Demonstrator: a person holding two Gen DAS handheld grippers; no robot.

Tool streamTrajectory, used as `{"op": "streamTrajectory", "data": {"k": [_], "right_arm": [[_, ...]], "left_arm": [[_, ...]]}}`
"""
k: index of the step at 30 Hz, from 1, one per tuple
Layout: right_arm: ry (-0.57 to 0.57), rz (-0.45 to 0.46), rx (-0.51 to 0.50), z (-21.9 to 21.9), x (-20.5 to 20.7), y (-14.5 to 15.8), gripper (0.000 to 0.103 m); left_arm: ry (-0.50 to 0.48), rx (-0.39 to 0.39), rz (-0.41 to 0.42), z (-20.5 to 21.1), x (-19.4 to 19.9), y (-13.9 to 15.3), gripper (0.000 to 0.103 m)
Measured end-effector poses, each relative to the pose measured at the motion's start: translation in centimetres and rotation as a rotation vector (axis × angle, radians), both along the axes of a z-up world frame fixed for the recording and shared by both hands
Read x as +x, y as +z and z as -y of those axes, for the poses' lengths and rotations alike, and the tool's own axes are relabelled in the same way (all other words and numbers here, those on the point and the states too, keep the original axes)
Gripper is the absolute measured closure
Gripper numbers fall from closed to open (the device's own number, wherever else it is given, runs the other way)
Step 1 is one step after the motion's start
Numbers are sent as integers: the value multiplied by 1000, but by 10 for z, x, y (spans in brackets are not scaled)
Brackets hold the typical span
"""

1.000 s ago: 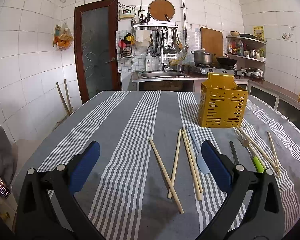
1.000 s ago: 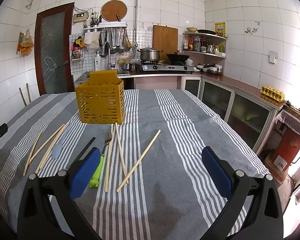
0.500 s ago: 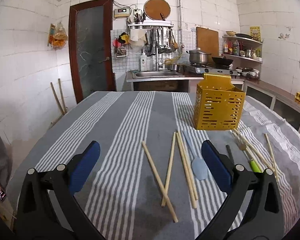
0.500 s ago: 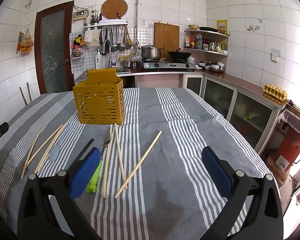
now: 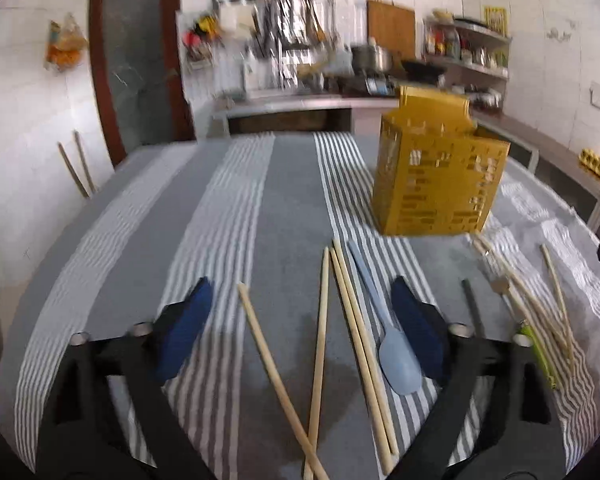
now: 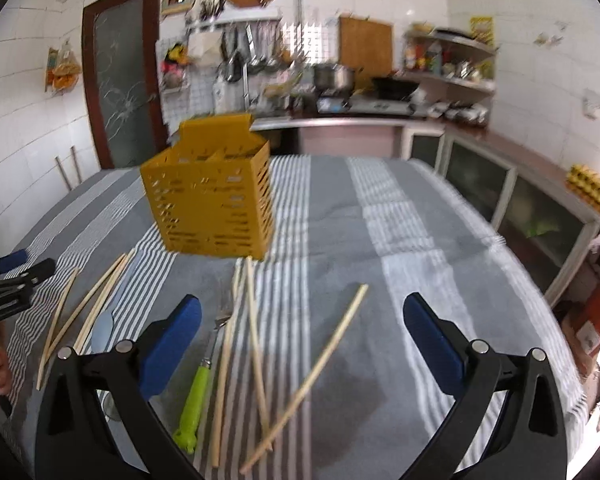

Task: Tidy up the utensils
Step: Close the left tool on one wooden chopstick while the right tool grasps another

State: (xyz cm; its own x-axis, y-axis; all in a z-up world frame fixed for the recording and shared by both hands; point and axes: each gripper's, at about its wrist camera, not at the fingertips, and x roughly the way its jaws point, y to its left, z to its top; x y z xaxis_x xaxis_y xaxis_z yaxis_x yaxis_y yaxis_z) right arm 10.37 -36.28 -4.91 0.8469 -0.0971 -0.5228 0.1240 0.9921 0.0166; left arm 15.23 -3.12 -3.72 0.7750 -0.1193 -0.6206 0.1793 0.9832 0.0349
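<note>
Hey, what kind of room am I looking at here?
Most likely a home kitchen: white tiled walls, a stove with a pot and a wok on the counter, and utensils hanging on a rack. In front stands a table with a striped cloth.

Tabletop point(image 6: 380, 240): cloth cover in grey with bands of thin white stripes. Utensil caddy point(image 6: 212, 208): mustard yellow, perforated with rows of slots; chopsticks point(image 5: 320, 340): pale natural wood; spatula point(image 5: 396, 356): light grey-blue; fork point(image 6: 196, 396): lime-green handle, metal head. Hand-held gripper, left point(image 5: 300, 328) and right point(image 6: 300, 340): black frames, dark blue pads.
</note>
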Motion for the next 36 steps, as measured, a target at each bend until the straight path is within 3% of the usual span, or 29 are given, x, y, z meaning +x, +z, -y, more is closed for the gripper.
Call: {"op": "streamTrajectory", "data": {"k": [3, 6, 11, 14, 17, 22, 28, 33, 36], "right_arm": [[24, -61, -19, -1, 27, -13, 6], [47, -129, -27, 0, 56, -26, 20], [89, -228, -24, 0, 92, -48, 37], [119, -275, -6, -1, 111, -58, 42], [133, -286, 4, -5, 121, -61, 42], [179, -348, -17, -19, 140, -69, 58], [170, -387, -43, -26, 153, -67, 61], [170, -413, -8, -24, 164, -65, 74], [158, -427, 7, -19, 161, -63, 91]], "left_arm": [[-26, 24, -91, 3, 25, -17, 38], [-46, 31, -166, 6, 46, -31, 44], [-67, 55, -231, 11, 70, -43, 45], [-72, 46, -274, 12, 82, -49, 53], [-80, 49, -290, 14, 90, -51, 55], [-95, 60, -323, 18, 99, -59, 63], [-94, 75, -341, 22, 118, -63, 64], [-93, 124, -349, 33, 132, -65, 67], [-82, 109, -357, 31, 135, -64, 74]]}}
